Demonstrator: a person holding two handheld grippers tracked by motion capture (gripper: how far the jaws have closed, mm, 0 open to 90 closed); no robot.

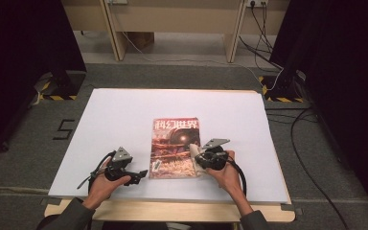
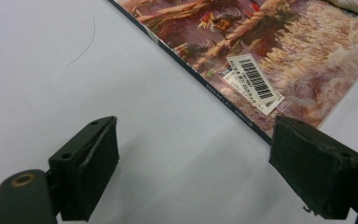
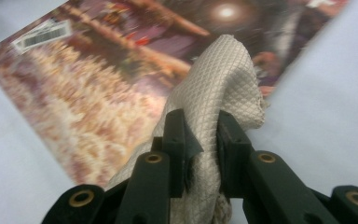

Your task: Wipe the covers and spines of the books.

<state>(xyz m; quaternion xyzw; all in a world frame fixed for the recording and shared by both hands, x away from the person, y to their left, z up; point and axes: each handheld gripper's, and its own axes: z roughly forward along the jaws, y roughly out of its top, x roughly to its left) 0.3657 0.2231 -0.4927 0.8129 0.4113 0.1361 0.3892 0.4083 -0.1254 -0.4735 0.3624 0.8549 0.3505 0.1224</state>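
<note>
Clamping the cream cloth [image 3: 223, 74] in my right gripper [image 3: 201, 135] at lower centre; left gripper [image 2: 193, 165] released; magazine [image 1: 175, 148] barcode label [image 2: 256, 81] text unreadable.

One magazine [image 1: 175, 148] and one quilted cloth [image 3: 216, 81] are counted on one white desk [image 1: 124, 115]. Two grippers are seen, a left gripper [image 1: 139, 175] and a right gripper [image 1: 199, 155], with one barcode label [image 2: 256, 81] on the cover.

I work over a white rectangular tabletop [image 1: 124, 115] edged in pale wood, standing on grey carpet [image 1: 24, 143]. Black curtains [image 1: 24, 38] hang at both sides; a light wooden desk [image 1: 172, 19] stands beyond, black cables [image 1: 311, 139] trailing.
</note>
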